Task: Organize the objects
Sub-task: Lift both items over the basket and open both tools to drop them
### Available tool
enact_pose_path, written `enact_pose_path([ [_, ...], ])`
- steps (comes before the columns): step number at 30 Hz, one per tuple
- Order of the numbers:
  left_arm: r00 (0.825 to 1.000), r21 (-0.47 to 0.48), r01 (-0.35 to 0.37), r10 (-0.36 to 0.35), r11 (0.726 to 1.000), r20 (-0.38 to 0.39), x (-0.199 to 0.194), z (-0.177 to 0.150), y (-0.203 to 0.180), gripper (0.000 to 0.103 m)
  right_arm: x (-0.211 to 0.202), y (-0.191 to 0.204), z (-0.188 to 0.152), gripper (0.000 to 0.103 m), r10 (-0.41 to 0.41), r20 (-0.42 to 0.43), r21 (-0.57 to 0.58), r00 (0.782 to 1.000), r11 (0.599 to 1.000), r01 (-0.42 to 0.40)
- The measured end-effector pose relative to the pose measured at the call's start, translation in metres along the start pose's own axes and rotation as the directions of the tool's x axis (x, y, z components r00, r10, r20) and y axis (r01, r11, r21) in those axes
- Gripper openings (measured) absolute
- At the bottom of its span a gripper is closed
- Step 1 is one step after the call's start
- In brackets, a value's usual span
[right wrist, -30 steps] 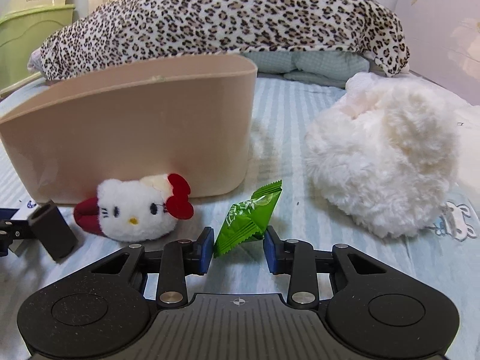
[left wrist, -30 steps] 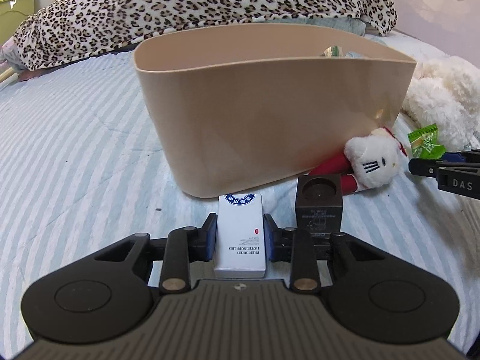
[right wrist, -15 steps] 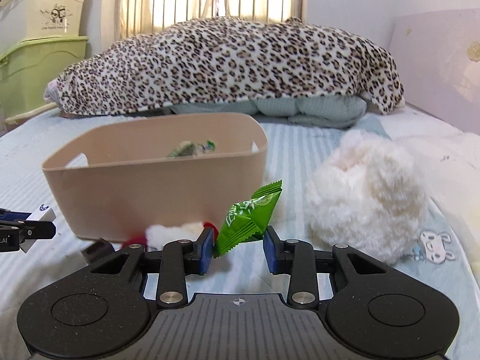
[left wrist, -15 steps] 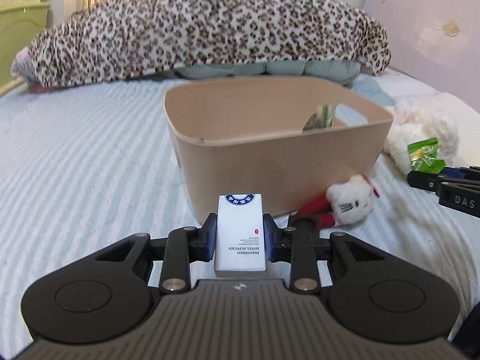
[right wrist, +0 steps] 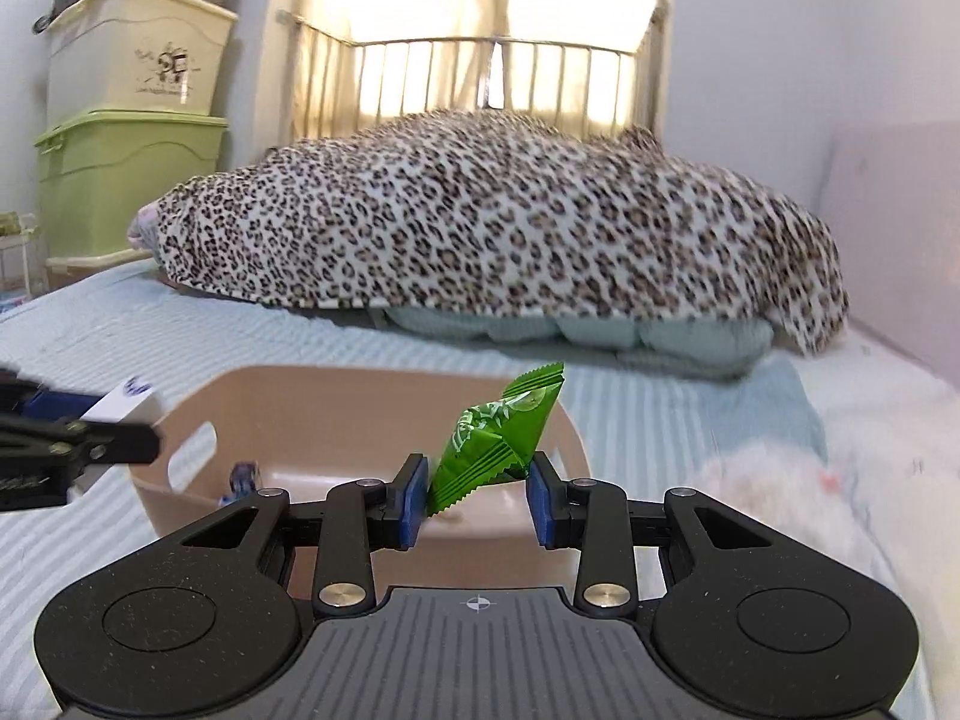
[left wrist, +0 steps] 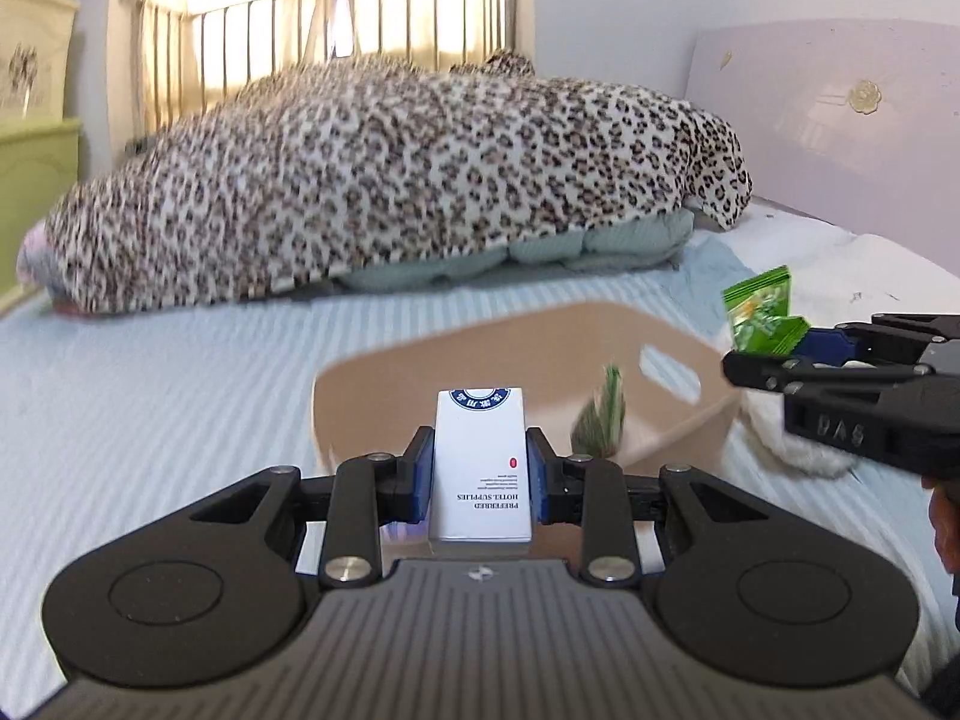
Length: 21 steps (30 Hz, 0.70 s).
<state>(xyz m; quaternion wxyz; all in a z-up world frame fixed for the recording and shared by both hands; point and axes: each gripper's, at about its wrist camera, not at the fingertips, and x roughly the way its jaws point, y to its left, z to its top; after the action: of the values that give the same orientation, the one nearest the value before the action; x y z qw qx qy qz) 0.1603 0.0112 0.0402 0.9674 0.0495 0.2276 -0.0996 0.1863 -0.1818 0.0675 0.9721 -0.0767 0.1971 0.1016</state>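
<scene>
Hovering above the bed now, both tools carry a load at once! The left gripper [left wrist: 479,474] is clamped across the narrow sides of a small white box [left wrist: 480,468], blue pads flat against its flanks, printed face up toward the lens. That box looks like thin card: light and stiff enough to pinch, but easy to dent if squeezed harder. The hold across its width, low on the body, seems sound to me, with plenty of flat surface for the pads.

Over on the other side, the right gripper [right wrist: 479,498] pinches a green candy wrapper [right wrist: 498,435] by its lower crimped end, the rest sticking up and tilting to the right. That one is a slippery, crinkly film with almost no weight; it could slide or twist out, so the crimped seam is the sensible place to bite.

Below and ahead of both sits the beige basket [right wrist: 564,420] on the striped sheet [left wrist: 150,396], blurred in the left view. Something green [left wrist: 600,420] already lies inside it, plus a small blue item I cannot identify. Both loads hang above and near its rim, neither yet inside. A leopard blanket [right wrist: 510,222] fills the background.
</scene>
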Motion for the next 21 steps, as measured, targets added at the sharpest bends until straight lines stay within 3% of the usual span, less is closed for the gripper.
enact_pose_path([
  [3, 0.999, 0.042, -0.041, 0.040, 0.998, 0.030, 0.019, 0.014, -0.006, 0.033, 0.016, 0.002, 0.011, 0.033, 0.017, -0.013, -0.007, 1.000, 1.000, -0.017],
  [6, 0.998, 0.057, -0.067, 0.067, 0.996, 0.007, 0.046, 0.022, -0.009, 0.033, 0.032, 0.005, 0.016, 0.033, 0.016, -0.033, -0.014, 0.999, 1.000, -0.017],
  [15, 0.976, 0.076, -0.146, 0.157, 0.986, -0.153, 0.122, 0.014, -0.002, 0.033, 0.090, 0.010, 0.008, 0.033, 0.011, -0.167, -0.046, 0.986, 0.999, -0.019],
  [20, 0.959, 0.063, -0.145, 0.156, 0.987, -0.236, 0.138, 0.000, 0.005, 0.034, 0.106, 0.011, -0.004, 0.034, 0.011, -0.231, -0.052, 0.973, 0.998, -0.024],
  [21, 0.959, 0.064, -0.144, 0.156, 0.987, -0.237, 0.136, -0.002, 0.005, 0.034, 0.105, 0.012, -0.006, 0.040, 0.011, -0.236, -0.048, 0.972, 0.999, -0.023],
])
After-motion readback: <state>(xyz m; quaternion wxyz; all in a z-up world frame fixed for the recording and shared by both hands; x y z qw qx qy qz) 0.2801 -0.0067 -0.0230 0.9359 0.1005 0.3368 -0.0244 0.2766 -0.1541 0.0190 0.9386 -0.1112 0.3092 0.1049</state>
